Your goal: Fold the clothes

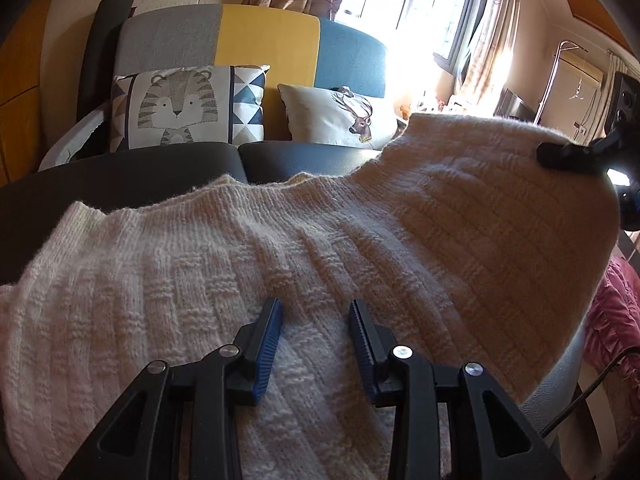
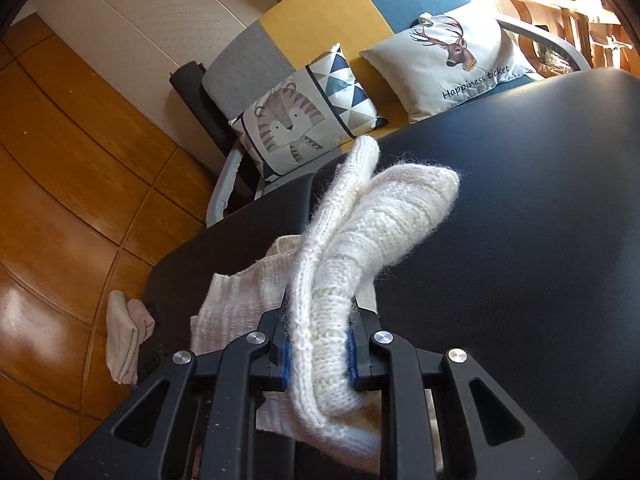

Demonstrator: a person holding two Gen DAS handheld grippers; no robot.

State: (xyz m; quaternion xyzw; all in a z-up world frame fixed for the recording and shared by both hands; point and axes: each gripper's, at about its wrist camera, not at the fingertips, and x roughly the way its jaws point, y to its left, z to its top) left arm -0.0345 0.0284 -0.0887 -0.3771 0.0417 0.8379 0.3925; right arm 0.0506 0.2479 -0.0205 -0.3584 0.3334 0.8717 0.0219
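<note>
The sweater [image 1: 280,248] lay across the dark surface [image 1: 120,176], soft, thick and light. The right claw [image 2: 318,344] was clenched on a bunched edge, best gripped in doubled layers; the left claw [image 1: 314,312] hovered released above it.
</note>
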